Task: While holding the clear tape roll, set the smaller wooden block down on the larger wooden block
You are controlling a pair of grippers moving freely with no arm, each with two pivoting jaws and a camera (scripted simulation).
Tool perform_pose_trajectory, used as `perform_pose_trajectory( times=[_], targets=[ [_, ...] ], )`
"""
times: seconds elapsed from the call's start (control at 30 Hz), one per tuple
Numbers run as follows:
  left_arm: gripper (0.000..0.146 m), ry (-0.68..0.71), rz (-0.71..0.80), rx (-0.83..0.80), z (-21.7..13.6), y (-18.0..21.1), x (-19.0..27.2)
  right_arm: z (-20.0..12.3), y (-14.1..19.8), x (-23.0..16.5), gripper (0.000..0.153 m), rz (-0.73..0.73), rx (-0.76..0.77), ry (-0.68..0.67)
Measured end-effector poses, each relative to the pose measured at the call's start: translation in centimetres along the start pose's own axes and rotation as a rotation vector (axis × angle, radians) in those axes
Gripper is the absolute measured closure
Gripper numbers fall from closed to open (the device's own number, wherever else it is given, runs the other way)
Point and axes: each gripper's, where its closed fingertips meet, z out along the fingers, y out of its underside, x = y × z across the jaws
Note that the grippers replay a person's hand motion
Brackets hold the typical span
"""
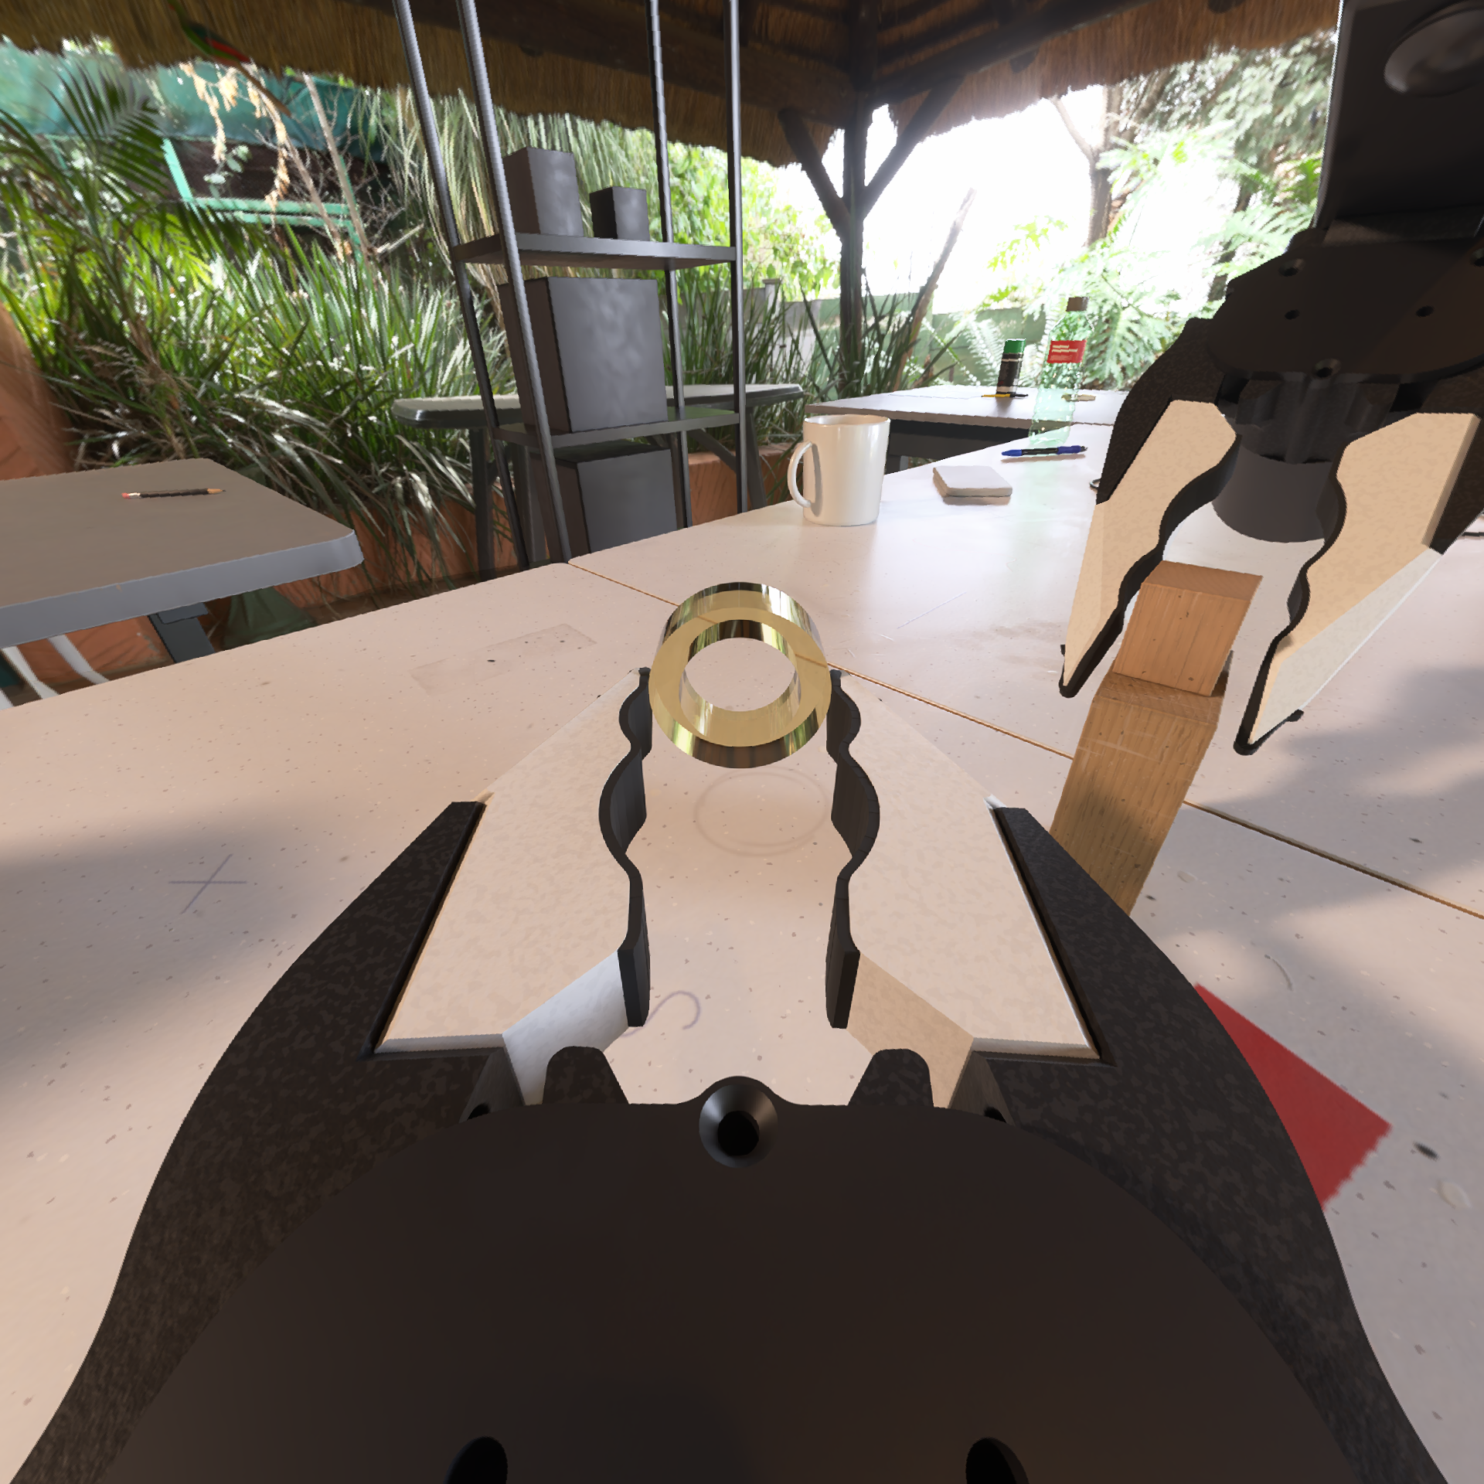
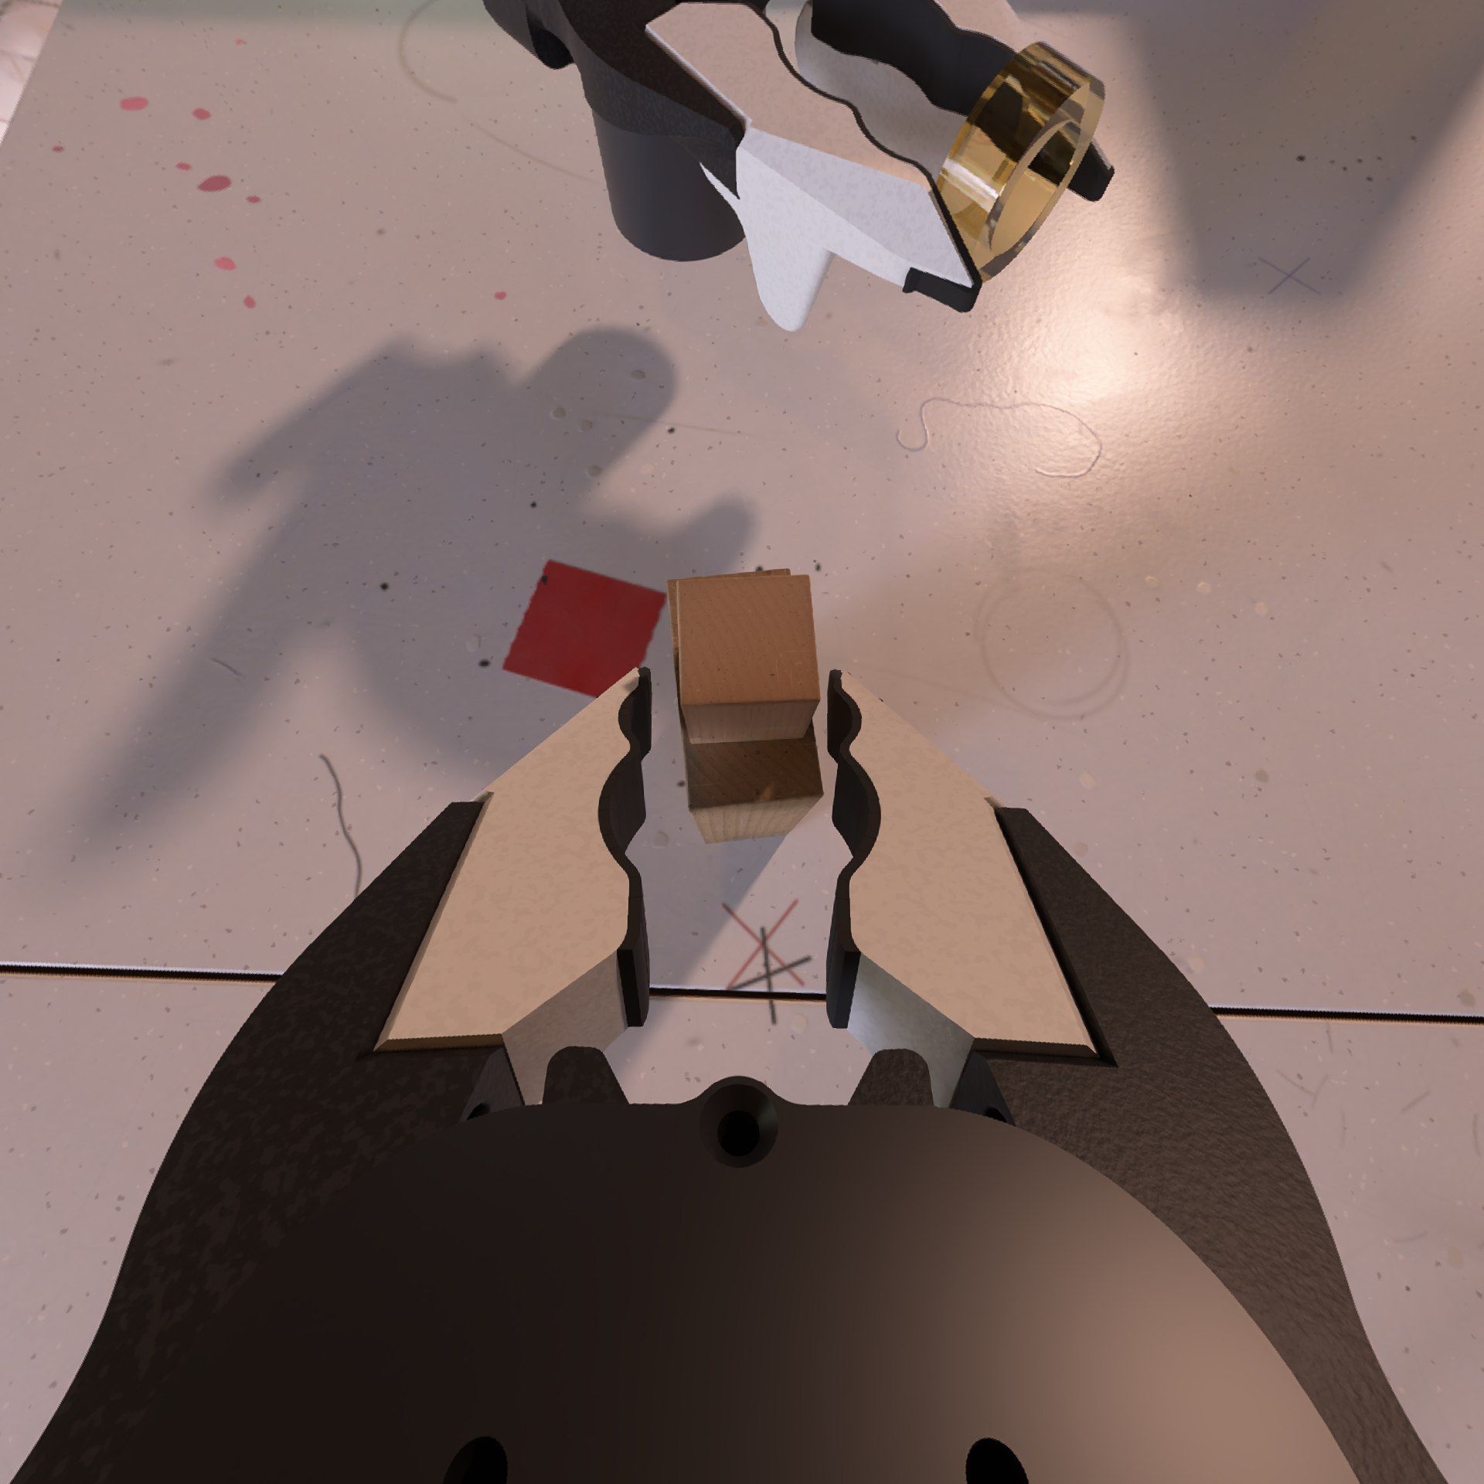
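My left gripper [image 1: 739,678] is shut on the clear tape roll [image 1: 739,674], a yellowish ring held at the fingertips above the table; it also shows in the right wrist view [image 2: 1024,161]. The smaller wooden block [image 2: 743,642] rests on top of the larger wooden block [image 2: 751,791], which stands upright on the table. My right gripper [image 2: 739,682] points down over the stack, open, with a small gap between each finger and the smaller block. In the left wrist view the right gripper [image 1: 1160,715] straddles the smaller block [image 1: 1184,626] atop the larger block [image 1: 1124,787].
A red square patch [image 2: 582,626] lies on the table beside the stack. A white mug [image 1: 843,470], a white pad [image 1: 972,484] and a bottle [image 1: 1060,369] stand farther back. A metal shelf rack [image 1: 602,337] stands beyond the table edge. A grey side table [image 1: 161,546] is at left.
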Motion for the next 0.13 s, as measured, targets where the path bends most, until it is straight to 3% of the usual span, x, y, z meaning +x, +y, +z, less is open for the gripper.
perform_pose_trajectory(
  times=[0.13],
  targets=[
    [0.103,0.001,-0.002,0.002,-0.02,-0.02,-0.01,-0.17,0.11,0.0,0.105,-0.008,-0.013,-0.001]
  ],
)
